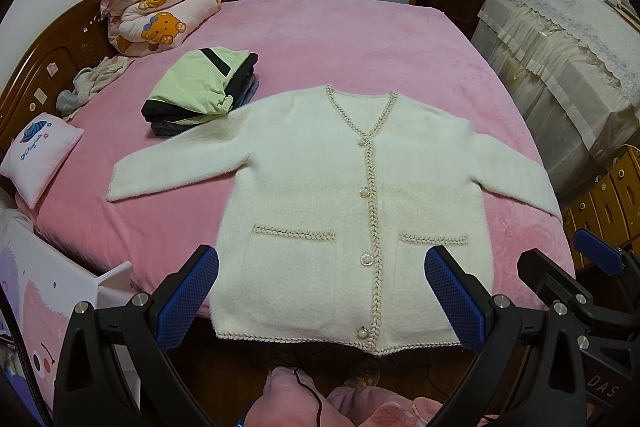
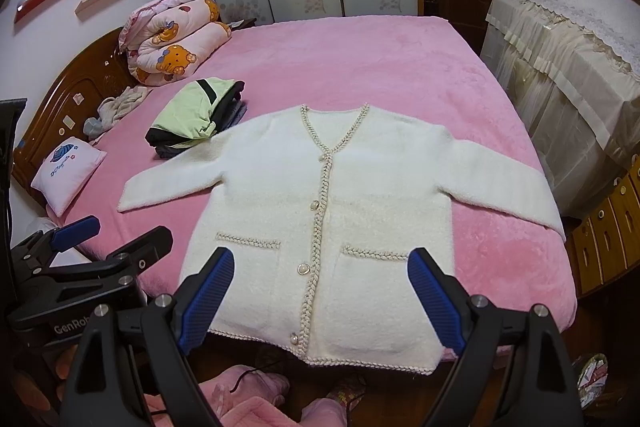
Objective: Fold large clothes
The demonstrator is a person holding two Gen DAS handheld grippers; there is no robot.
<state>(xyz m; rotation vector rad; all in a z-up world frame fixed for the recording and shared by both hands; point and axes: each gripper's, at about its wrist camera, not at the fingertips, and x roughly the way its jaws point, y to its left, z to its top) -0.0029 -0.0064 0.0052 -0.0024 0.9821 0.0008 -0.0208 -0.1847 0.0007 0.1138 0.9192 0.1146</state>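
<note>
A: Our left gripper (image 1: 320, 301) and right gripper (image 2: 322, 297) both hang spread wide, holding nothing.

B: The cardigan (image 1: 344, 195) lies flat just ahead of our fingers, hem nearest, collar farthest, each sleeve nearer its own hand.

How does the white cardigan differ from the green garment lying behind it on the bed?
The white cardigan lies spread flat with both sleeves out; the green garment is folded. The cardigan rests directly on the pink bed; the green one tops a stack of dark clothes. The cardigan looks fluffy, the green one smooth. Neither is gripped.
</note>
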